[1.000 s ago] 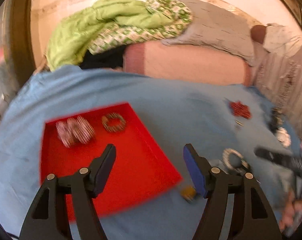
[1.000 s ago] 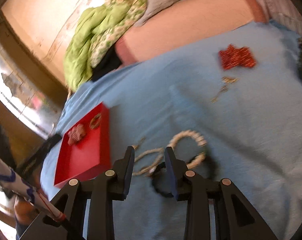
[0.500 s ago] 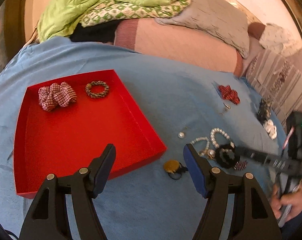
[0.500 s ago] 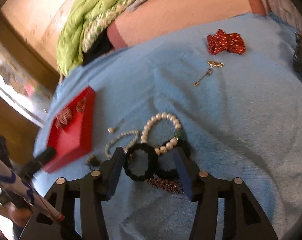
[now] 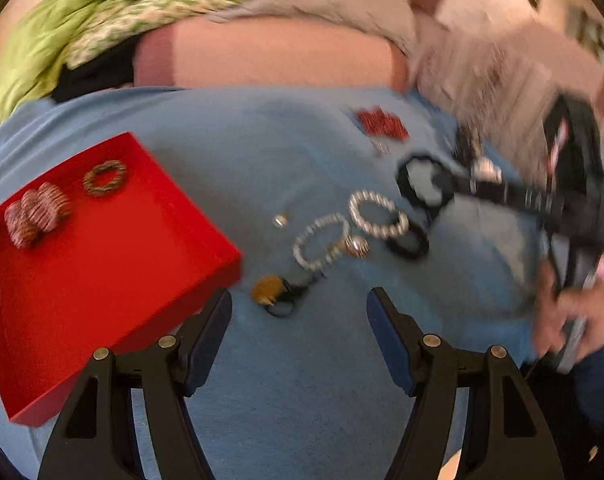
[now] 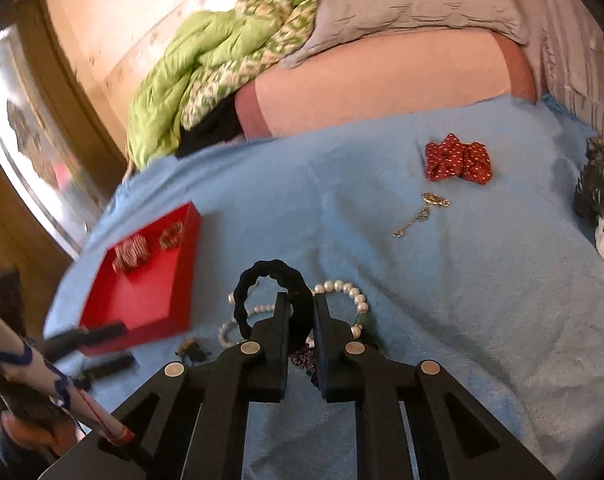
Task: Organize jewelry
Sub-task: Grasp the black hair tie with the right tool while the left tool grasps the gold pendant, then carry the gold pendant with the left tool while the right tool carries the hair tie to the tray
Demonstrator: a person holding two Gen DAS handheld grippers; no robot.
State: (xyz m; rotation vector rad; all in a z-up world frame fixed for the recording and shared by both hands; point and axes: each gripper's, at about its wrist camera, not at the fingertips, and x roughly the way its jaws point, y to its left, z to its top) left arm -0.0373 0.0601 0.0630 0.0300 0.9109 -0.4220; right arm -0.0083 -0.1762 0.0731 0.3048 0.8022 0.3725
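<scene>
From the left wrist, the left gripper (image 5: 299, 312) hangs over the blue bedspread (image 5: 261, 152) with its jaws wide apart and nothing between them. Just ahead of the fingertips lies a gold pendant on a black loop (image 5: 270, 293). To the left sits the red tray (image 5: 113, 272); inside it, at the far end, are a checked scrunchie (image 5: 35, 212) and a braided ring band (image 5: 104, 172), apart from each other. On the spread to the right lie two pearl bracelets (image 5: 376, 214), a black hair tie (image 5: 408, 240) and a red scrunchie (image 5: 382, 122). The view is blurred.

From the right wrist, the right gripper (image 6: 302, 308) is closing on a black scrunchie (image 6: 275, 292), pinching its near side so that the loop stands up above the bedspread. A pearl bracelet lies under and just beyond the fingers. The red tray is to the left, with the same two pieces in it. Farther off lie a gold chain (image 6: 422, 214) and the red scrunchie.
</scene>
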